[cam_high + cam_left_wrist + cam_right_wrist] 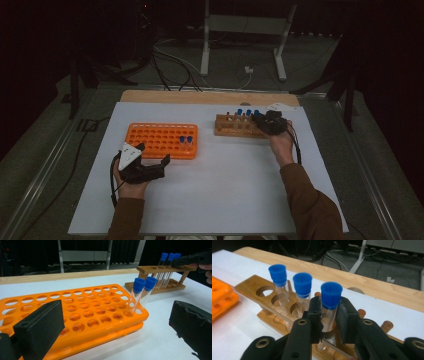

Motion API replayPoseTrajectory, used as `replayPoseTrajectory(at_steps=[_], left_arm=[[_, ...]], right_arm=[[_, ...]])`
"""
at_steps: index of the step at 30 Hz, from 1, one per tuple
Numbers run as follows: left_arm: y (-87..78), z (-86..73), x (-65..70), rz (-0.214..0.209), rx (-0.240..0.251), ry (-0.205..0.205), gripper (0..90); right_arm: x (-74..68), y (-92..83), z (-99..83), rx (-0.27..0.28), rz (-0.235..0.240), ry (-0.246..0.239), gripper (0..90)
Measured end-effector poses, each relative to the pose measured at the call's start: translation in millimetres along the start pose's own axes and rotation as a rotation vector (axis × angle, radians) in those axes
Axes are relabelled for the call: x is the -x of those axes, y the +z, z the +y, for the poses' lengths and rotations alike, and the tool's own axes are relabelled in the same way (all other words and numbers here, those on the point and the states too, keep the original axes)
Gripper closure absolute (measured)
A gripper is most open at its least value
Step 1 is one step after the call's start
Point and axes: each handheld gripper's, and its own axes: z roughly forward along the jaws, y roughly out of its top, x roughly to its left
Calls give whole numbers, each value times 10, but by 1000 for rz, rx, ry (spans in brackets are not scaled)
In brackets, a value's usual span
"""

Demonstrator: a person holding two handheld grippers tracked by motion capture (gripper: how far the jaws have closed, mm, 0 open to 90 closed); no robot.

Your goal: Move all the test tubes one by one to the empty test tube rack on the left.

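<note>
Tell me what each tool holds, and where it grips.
Right tool clamps a tube on its glass below the blue cap, in the wooden rack. Left tool holds nothing.

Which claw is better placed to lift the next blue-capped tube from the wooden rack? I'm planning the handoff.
Right: the right claw already brackets the end blue-capped glass tube in the brown wooden rack; the left claw sits open by the orange plastic rack.

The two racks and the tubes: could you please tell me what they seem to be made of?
The orange rack looks like glossy moulded plastic. The brown rack looks like varnished wood, with visible grain. The tubes are clear, glass or plastic, I cannot tell; their blue caps look matte plastic or rubber.
</note>
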Motion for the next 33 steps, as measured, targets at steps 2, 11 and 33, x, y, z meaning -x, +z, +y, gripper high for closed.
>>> replayPoseTrajectory(at_steps=[2, 11, 33], left_arm=[[5, -11, -2, -2, 4, 6, 8], [30, -25, 10, -17, 1, 17, 8], [47, -30, 6, 0, -47, -7, 8]], right_arm=[[-13, 3, 1, 0, 1, 3, 767], [-17, -64, 41, 28, -1, 23, 773], [-2, -560, 325, 179, 22, 15, 774]])
